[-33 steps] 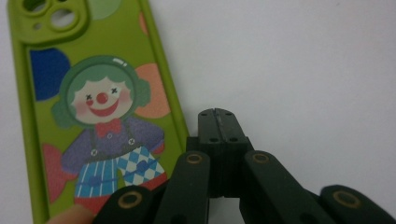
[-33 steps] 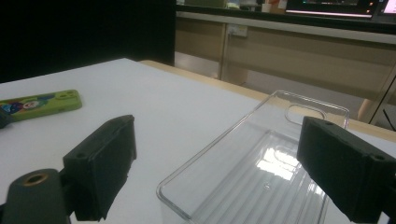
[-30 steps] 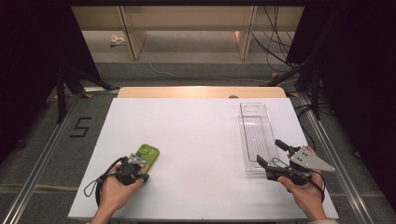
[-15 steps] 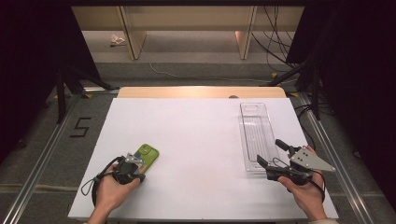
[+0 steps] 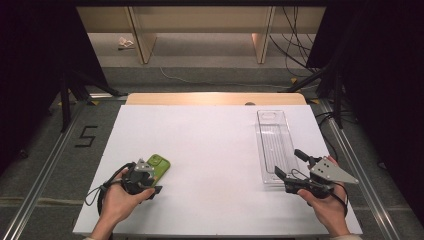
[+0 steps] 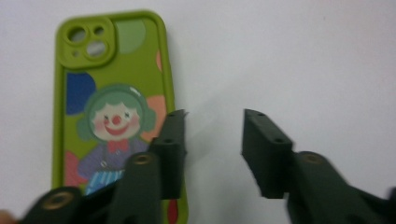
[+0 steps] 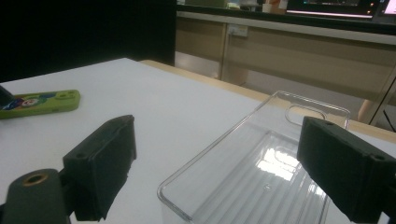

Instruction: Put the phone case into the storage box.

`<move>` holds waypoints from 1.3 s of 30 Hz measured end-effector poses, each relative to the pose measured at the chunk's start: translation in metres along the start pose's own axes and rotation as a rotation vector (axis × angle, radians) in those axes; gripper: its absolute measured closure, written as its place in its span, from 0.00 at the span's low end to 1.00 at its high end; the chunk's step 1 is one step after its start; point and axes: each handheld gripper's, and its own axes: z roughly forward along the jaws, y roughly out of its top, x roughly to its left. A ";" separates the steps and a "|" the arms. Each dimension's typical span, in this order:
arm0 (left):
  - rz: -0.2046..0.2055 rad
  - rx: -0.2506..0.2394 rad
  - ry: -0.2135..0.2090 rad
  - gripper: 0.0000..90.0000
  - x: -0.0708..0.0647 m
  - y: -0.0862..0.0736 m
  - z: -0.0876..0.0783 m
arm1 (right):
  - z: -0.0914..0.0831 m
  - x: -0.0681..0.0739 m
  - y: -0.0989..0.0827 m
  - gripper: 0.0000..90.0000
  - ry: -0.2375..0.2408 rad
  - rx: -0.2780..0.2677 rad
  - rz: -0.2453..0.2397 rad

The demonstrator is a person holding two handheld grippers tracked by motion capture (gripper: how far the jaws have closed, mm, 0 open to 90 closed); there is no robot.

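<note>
Left gripper [image 6: 212, 135] had just been opening, nothing between its jaws, beside the green clown-print phone case [image 6: 109, 107]. I'd have centred over its edges before squeezing. Right gripper [image 7: 224, 158] sat spread wide, empty, at the clear plastic tray [image 7: 261, 172].

We hold 2 black grippers [image 5: 150, 184] [image 5: 290, 172] with blocky screwed jaws, black looping cables, and 1 grey triangular plate [image 5: 332, 171].

One green phone case [image 5: 157, 165], one clear plastic tray [image 5: 274, 142] and two tools, left tool [image 5: 150, 182] and right tool [image 5: 290, 167], on one worktop [image 5: 210, 140].

A white table [image 5: 210, 135] on grey floor [image 5: 45, 165] — pale wooden shelving [image 5: 200, 25] behind, dark curtains [image 5: 380, 75] flanking.
</note>
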 end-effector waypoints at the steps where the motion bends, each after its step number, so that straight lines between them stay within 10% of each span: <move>1: 0.008 -0.002 0.017 0.49 0.000 0.002 -0.001 | 0.000 0.000 0.000 0.14 0.001 0.000 0.000; 10: 0.002 0.043 0.086 0.00 0.013 0.013 0.005 | 0.000 0.000 0.000 0.14 0.000 -0.002 0.001; 39: 0.002 0.149 0.121 0.00 0.037 0.027 0.029 | 0.000 -0.001 0.001 0.14 -0.006 0.000 0.003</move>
